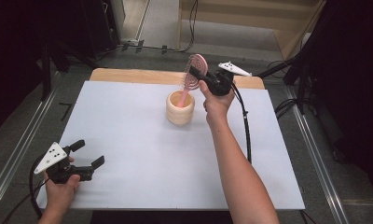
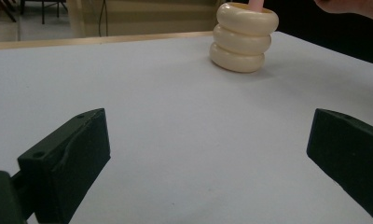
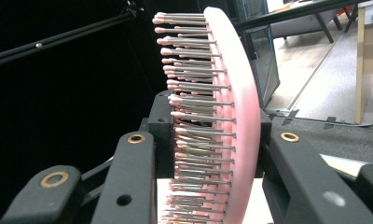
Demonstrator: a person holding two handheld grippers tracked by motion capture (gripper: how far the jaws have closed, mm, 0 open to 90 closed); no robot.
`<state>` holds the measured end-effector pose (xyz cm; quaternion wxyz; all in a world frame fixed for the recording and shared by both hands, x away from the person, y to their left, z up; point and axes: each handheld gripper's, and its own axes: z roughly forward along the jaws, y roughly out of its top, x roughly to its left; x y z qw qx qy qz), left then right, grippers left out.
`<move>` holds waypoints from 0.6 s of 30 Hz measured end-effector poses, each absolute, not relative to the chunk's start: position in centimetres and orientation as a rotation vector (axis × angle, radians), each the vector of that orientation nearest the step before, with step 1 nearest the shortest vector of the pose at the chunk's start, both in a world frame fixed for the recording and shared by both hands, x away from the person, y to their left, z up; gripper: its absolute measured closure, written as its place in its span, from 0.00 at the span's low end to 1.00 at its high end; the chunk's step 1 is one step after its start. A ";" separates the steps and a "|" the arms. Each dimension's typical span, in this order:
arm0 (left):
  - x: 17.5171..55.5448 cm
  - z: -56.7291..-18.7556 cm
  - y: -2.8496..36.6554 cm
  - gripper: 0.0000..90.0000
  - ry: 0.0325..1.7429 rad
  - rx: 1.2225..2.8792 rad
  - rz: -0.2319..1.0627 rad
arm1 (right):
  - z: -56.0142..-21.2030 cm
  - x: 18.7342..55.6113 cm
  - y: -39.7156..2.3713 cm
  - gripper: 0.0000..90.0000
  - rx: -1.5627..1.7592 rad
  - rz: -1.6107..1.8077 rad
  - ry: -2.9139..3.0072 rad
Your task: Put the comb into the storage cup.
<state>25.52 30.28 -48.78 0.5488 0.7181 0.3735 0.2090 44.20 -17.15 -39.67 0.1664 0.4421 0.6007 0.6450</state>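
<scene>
A pink hairbrush [image 1: 196, 70] stands with its handle inside a cream ribbed cup [image 1: 180, 108] near the back middle of the white table. My right gripper [image 1: 197, 73] is shut on the brush's head, above and right of the cup. In the right gripper view the brush [image 3: 231, 112] sits between both jaws, bristles pointing left. My left gripper [image 1: 88, 153] rests low at the table's front left, open and holding nothing. In the left gripper view the cup [image 2: 243, 38] stands far ahead of it, with the pink handle [image 2: 255, 4] poking out of the top.
The white table surface [image 1: 142, 154] lies on a wooden board whose back edge [image 1: 128, 74] shows. Black cables trail from both grippers. Dark stands and rails flank the table on both sides.
</scene>
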 end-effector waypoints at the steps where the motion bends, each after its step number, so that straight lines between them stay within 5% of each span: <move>1: 25.5 -48.8 30.3 0.00 0.885 1.702 0.495 | -39.8 44.2 -17.1 0.70 1.263 1.837 1.711; 18: 25.5 -48.8 30.2 0.00 0.882 1.708 0.501 | -42.7 43.8 -16.7 0.70 1.312 1.798 1.748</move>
